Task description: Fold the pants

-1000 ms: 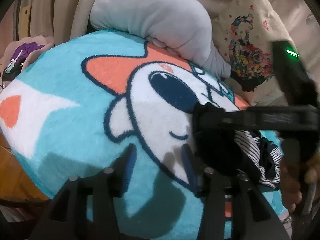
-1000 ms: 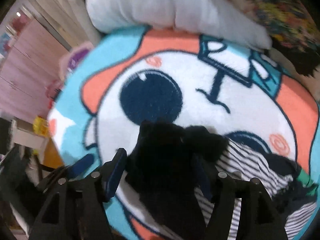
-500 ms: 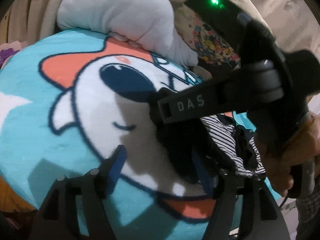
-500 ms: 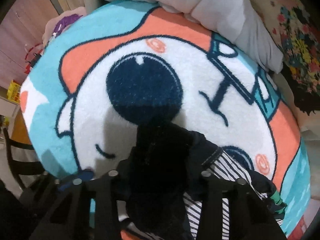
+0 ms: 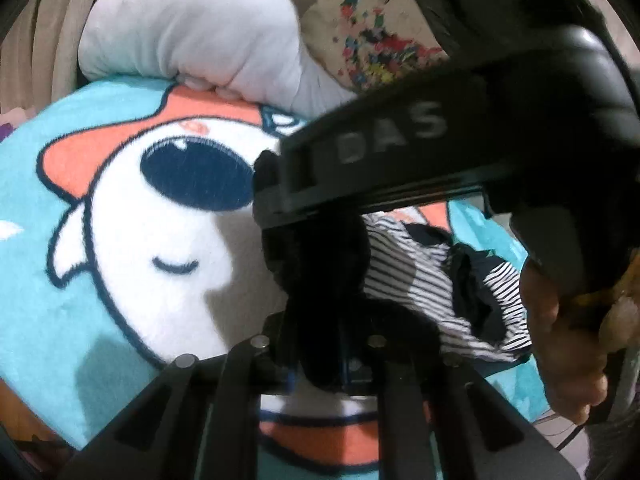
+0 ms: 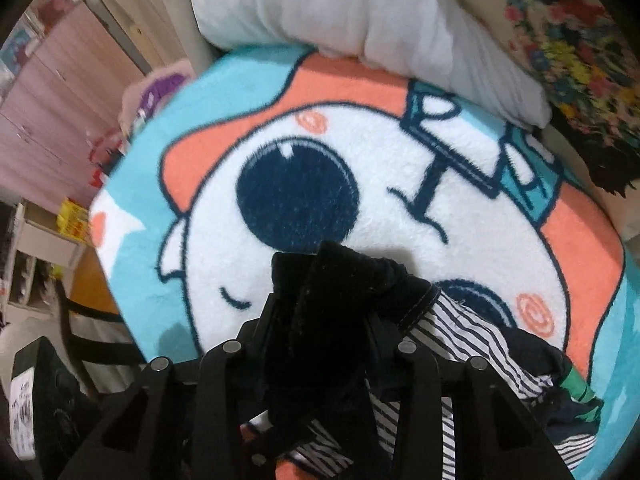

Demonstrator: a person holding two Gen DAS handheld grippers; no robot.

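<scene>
While both the left claw (image 5: 320, 364) and right claw (image 6: 320, 340) pinch them, black pants (image 6: 320, 320) bunch between their fingers.

Shown were two tools (left (image 5: 320, 364), right (image 6: 320, 344)), one pair of black pants (image 6: 320, 320), one striped garment (image 6: 472, 332), one cartoon blanket (image 6: 400, 184) and two pillows (image 5: 192, 32) (image 5: 372, 40).

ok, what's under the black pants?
Under the black pants lie a striped garment and the cartoon blanket. Anything directly beneath the bunched fabric is covered.
</scene>
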